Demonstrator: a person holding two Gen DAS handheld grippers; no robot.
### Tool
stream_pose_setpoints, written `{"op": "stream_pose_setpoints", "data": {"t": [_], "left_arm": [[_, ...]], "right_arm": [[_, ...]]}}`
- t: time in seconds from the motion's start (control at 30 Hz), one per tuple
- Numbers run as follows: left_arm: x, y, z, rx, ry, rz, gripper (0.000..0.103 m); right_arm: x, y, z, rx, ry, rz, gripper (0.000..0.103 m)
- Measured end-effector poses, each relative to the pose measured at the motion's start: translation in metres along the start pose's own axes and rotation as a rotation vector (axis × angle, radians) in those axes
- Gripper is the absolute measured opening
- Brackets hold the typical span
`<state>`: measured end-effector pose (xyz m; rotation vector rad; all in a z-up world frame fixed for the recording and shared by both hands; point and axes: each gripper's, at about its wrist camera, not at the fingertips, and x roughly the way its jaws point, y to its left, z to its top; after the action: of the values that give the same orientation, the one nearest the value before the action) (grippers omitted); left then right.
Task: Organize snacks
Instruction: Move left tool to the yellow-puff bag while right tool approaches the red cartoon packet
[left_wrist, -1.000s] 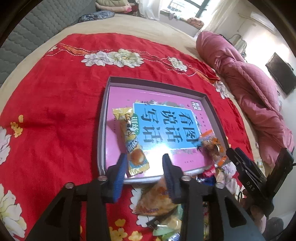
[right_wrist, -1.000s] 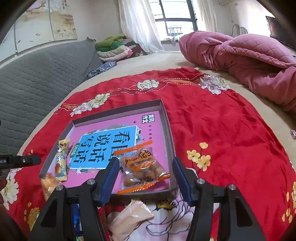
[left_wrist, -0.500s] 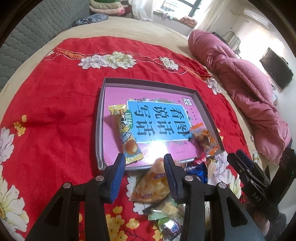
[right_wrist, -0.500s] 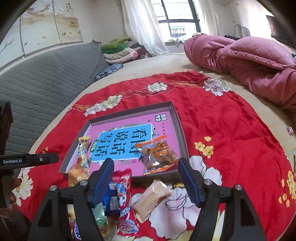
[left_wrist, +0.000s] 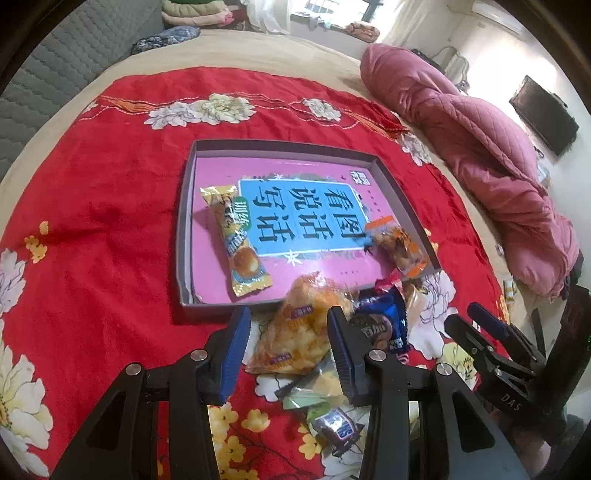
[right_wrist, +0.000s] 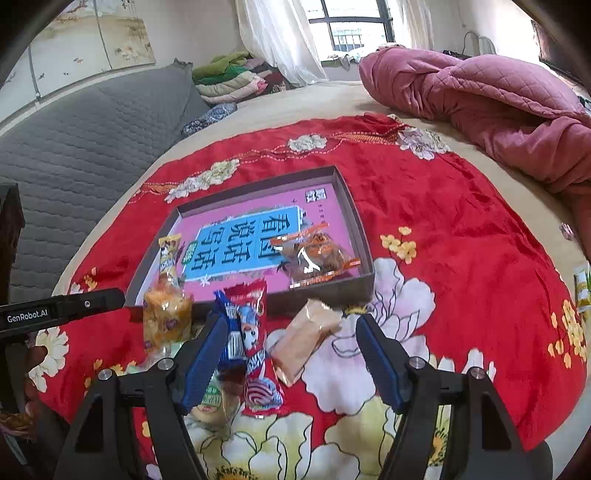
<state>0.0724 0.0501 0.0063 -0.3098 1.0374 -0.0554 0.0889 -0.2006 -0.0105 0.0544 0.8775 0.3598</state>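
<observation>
Shallow grey tray (left_wrist: 183, 236) with yellow bar (left_wrist: 240, 243) and orange-trimmed packet (left_wrist: 399, 247) flat inside; loose snack pile (left_wrist: 325, 332) just outside.

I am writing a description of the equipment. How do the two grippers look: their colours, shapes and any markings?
Both are alike: the left gripper and the right gripper have angular black frames with silver screws, and two fingers with ribbed blue pads. Seen from the opposite camera, the right gripper's side reads "DAS" in white, and the left gripper's side reads "GenRobot.AI". No cables show.

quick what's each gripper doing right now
Left gripper: open, holding nothing, above the orange snack bag.
Right gripper: open, empty.
</observation>
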Motion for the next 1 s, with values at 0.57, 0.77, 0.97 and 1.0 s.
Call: {"op": "stream_pose_setpoints", "data": {"t": [0.57,0.77,0.97,1.0], "left_arm": [[0.016,-0.011,-0.018,0.035,0.069,0.010,0.044],[0.023,-0.016,-0.021,0.051,0.088,0.008,0.044],[0.030,-0.017,-0.022,0.054,0.101,0.009,0.044],[0.031,-0.017,-0.022,0.054,0.103,0.009,0.044]], "right_arm": [[0.019,0.013,-0.020,-0.081,0.132,-0.023,0.066],[0.029,0.020,-0.024,-0.124,0.160,-0.030,0.056],[0.037,0.029,-0.027,-0.179,0.173,-0.032,0.049],[0.039,0.031,-0.028,-0.187,0.175,-0.033,0.048]]}}
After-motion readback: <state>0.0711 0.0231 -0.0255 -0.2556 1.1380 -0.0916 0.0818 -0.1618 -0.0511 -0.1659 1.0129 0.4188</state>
